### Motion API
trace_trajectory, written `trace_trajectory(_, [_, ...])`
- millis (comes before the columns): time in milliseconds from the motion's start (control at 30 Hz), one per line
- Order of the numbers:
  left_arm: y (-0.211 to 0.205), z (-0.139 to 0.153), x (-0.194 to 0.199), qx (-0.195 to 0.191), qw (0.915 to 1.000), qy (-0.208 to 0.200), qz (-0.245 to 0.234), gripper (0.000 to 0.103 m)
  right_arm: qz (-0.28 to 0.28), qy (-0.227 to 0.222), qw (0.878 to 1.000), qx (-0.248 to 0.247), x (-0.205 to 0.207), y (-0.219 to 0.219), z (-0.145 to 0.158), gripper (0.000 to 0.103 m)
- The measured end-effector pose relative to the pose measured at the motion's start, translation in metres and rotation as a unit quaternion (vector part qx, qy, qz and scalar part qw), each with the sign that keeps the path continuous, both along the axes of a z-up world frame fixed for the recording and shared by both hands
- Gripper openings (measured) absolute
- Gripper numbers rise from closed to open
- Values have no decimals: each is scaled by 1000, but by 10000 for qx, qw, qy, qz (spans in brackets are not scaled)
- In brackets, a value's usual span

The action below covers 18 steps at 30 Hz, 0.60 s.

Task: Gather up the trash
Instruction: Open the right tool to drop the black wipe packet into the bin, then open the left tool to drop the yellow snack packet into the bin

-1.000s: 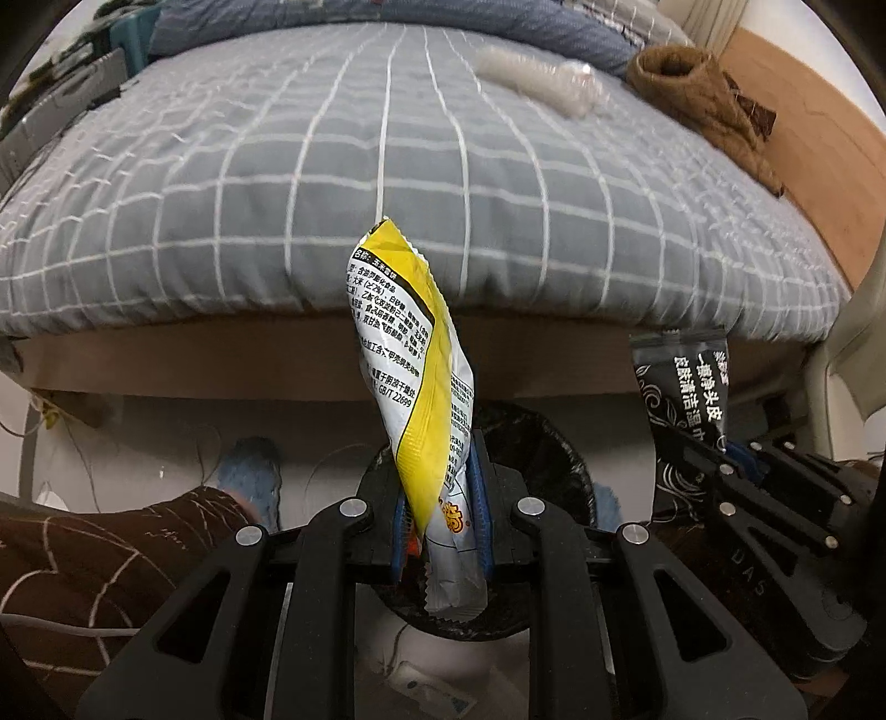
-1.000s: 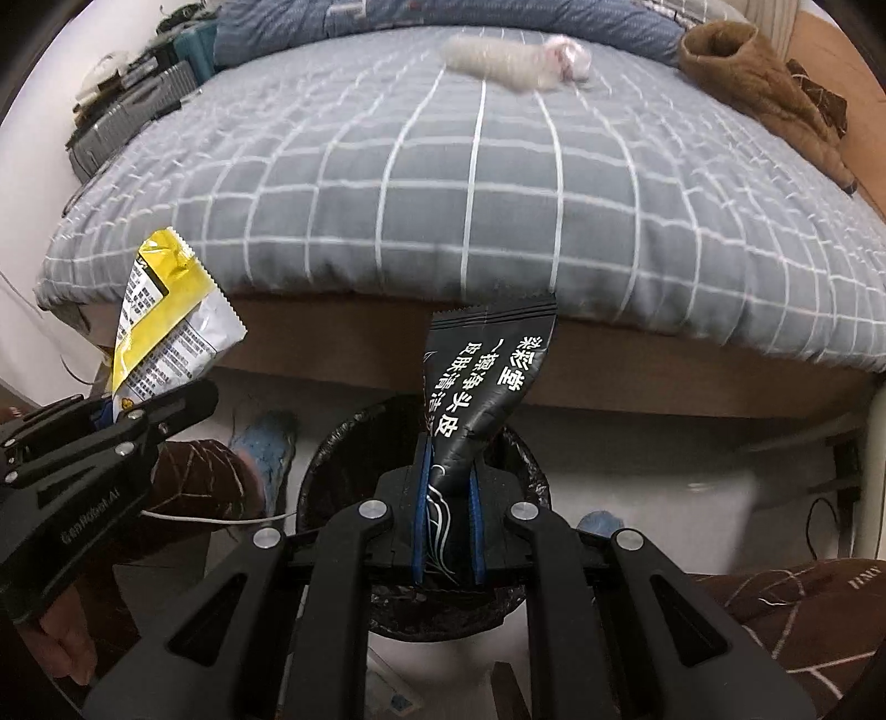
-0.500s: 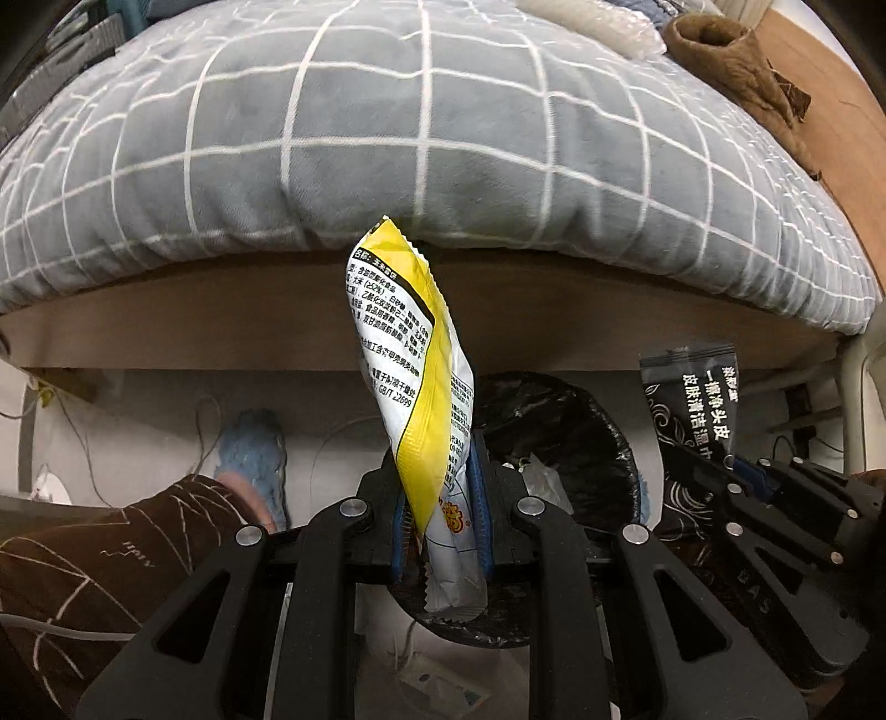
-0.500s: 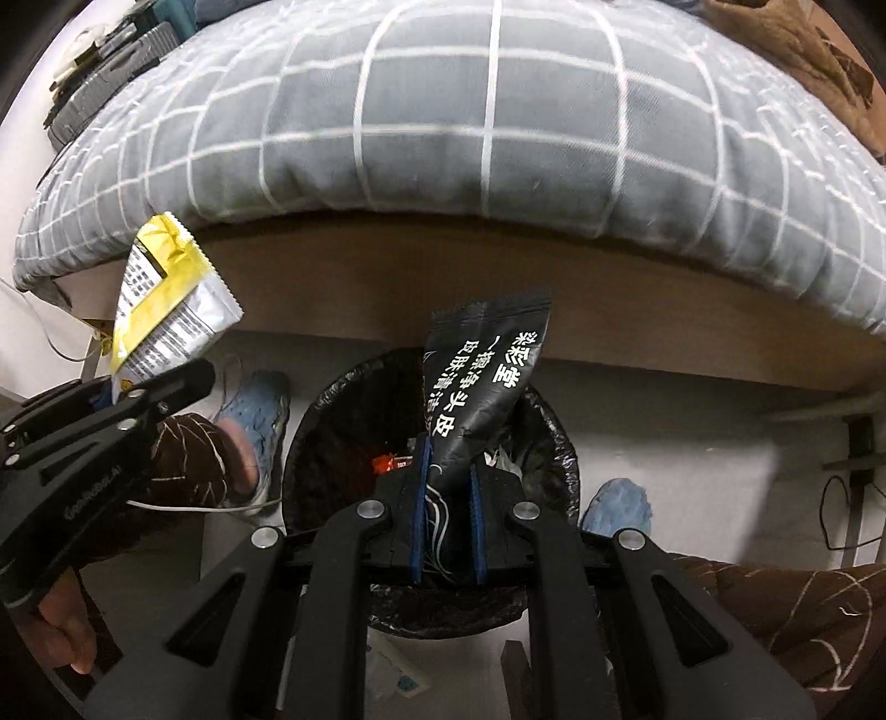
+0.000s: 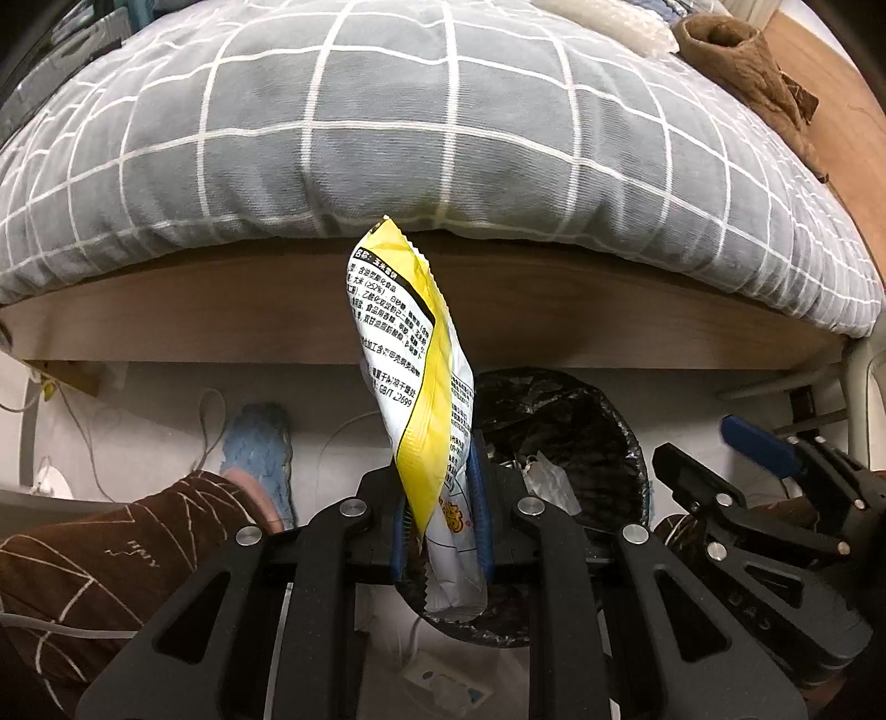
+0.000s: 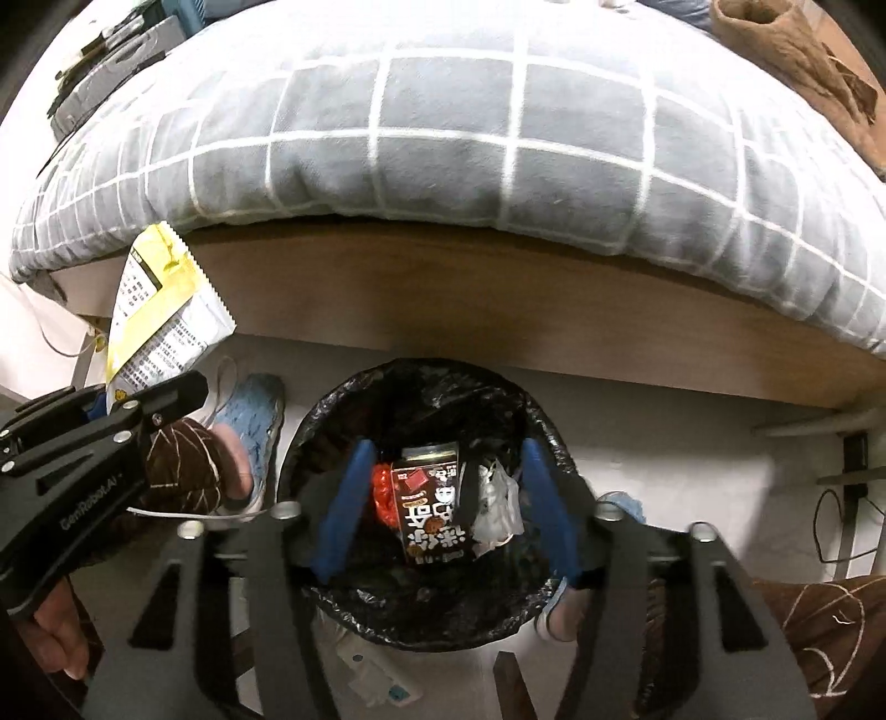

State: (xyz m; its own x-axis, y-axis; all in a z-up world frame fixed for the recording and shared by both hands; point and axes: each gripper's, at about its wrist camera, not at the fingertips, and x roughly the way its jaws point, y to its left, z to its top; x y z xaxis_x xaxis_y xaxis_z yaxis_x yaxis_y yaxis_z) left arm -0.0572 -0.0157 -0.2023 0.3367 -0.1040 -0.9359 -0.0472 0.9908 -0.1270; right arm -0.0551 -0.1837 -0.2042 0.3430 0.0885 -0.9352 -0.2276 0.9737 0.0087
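My left gripper (image 5: 437,509) is shut on a yellow and white snack wrapper (image 5: 410,376), which stands upright; it also shows in the right wrist view (image 6: 155,321). A black-lined trash bin (image 5: 587,421) sits on the floor just right of it. My right gripper (image 6: 443,509) is open and empty, right above the bin (image 6: 332,410). The black sachet (image 6: 432,509) lies inside the bin among other trash. The right gripper shows at the right of the left wrist view (image 5: 720,459), the left gripper at the left of the right wrist view (image 6: 144,410).
A bed with a grey checked duvet (image 5: 443,122) and a wooden frame (image 6: 498,321) overhangs the bin. A brown garment (image 5: 742,72) and a clear plastic wrap (image 5: 609,22) lie on the bed. My feet in blue slippers (image 5: 257,443) and cables are on the floor.
My right gripper has opened and let go of the black sachet, which has dropped into the bin. Both grippers have moved lower, toward the bin. The left still holds the yellow wrapper.
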Motion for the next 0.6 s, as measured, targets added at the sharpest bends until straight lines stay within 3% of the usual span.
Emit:
trace_trajectory(133, [-11, 6, 0, 28, 10000, 3, -65, 18, -158, -221, 9996, -78, -1, -18, 14, 82])
trace_trajectory(267, [-27, 8, -2, 18, 9998, 7, -181, 18, -323, -392, 9985, -192, -3, -41, 25, 94])
trace_trajectory(600, [-73, 16, -9, -27, 9982, -8, -603, 18, -694, -561, 9957, -264, -9, -87, 37, 95])
